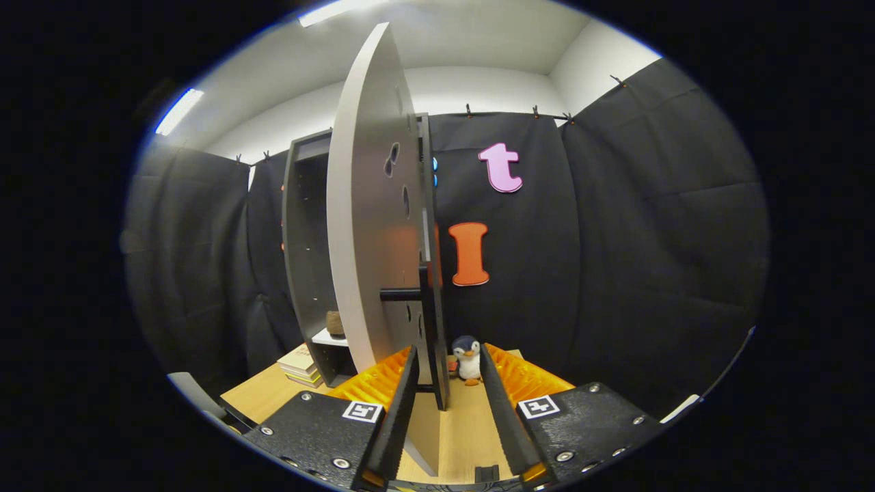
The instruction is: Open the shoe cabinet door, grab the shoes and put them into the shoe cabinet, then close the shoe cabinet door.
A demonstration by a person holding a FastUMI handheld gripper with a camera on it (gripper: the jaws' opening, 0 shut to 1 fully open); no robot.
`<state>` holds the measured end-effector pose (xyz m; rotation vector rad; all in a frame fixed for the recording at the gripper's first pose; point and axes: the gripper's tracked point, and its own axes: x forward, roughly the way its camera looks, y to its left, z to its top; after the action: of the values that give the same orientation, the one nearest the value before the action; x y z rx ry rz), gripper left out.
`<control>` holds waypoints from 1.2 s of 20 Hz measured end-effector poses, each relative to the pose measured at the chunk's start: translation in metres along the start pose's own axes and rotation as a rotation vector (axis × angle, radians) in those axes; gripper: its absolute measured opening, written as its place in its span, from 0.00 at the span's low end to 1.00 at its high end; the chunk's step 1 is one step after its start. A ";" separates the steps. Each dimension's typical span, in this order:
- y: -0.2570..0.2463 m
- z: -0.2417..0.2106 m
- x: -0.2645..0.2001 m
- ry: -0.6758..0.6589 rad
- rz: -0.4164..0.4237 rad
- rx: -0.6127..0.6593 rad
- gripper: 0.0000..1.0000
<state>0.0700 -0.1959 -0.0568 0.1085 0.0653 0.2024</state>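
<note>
1. The gripper (448, 365) has its fingers spread apart, and they grasp nothing.
2. The shoe cabinet door (372, 225) stands open, seen almost edge-on; its lower edge comes down between the fingers, closer to the left finger, and I cannot tell if it touches it.
3. A dark handle (400, 294) sticks out from the door, above the fingers.
4. The shoe cabinet (307, 253) stands beyond the door, to the left; a small brown thing (334, 322) sits on its white shelf.
5. A toy penguin (467, 357) stands on the wooden table (465, 427), just ahead between the fingertips.
6. Some stacked books (299, 364) lie beside the cabinet, to the left.
</note>
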 end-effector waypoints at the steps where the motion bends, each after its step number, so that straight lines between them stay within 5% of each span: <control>1: 0.008 -0.001 0.003 -0.003 0.031 0.007 0.56; 8: 0.069 -0.007 0.015 -0.003 0.230 0.083 0.56; 24: 0.177 -0.007 0.057 -0.011 0.373 0.019 0.56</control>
<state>0.0906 -0.0111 -0.0462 0.1408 0.0361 0.5734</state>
